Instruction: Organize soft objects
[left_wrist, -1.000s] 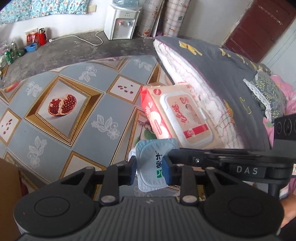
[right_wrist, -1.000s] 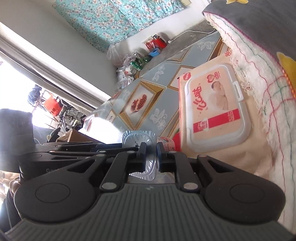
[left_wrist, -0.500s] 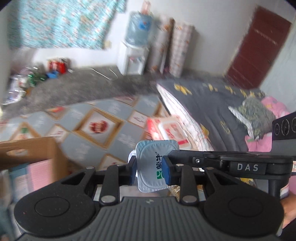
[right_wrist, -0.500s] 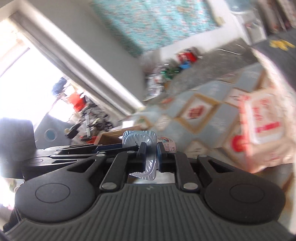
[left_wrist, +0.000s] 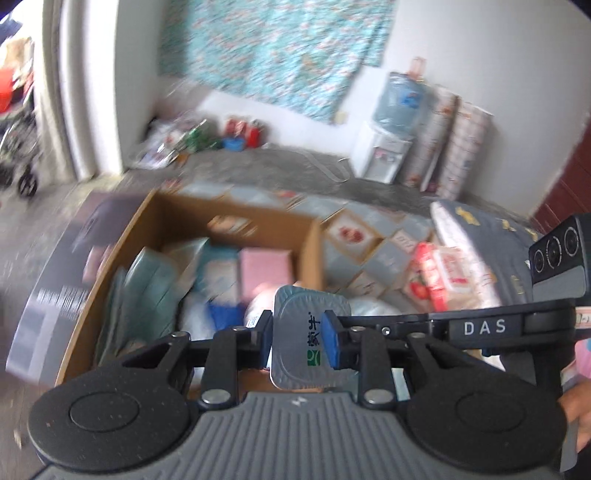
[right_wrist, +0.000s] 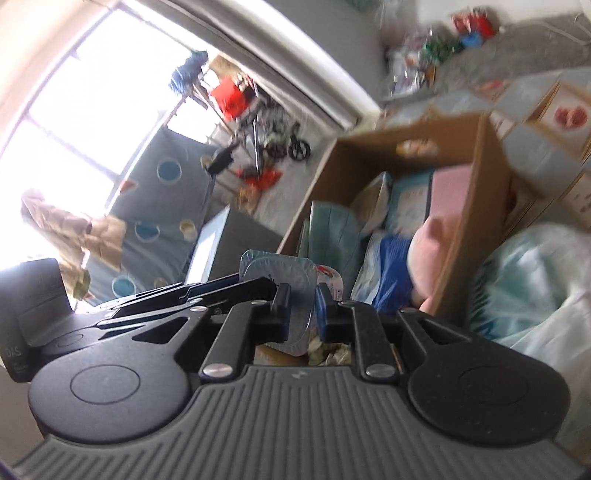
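Note:
A pale grey-blue soft pack (left_wrist: 310, 325) with a green logo hangs between both grippers. My left gripper (left_wrist: 297, 341) is shut on its lower half. In the right wrist view the same pack (right_wrist: 277, 273) sits between the pads of my right gripper (right_wrist: 303, 314); its jaws are opening slightly, and the pads still touch the pack. Below and ahead stands an open cardboard box (left_wrist: 229, 210), also in the right wrist view (right_wrist: 469, 221). Inside it are teal packs (left_wrist: 147, 280), a pink box (left_wrist: 264, 266) and a blue pack (right_wrist: 391, 273).
A red-and-pink wipes pack (left_wrist: 443, 273) lies on the patterned floor mat right of the box, beside a grey quilt (left_wrist: 491, 240). A pale blue soft bundle (right_wrist: 535, 280) lies near the box's right wall. A water dispenser (left_wrist: 384, 155) stands by the far wall.
Both grippers rose with the pack and swung left, away from the wipes pack and quilt. The open cardboard box has come into view beneath them.

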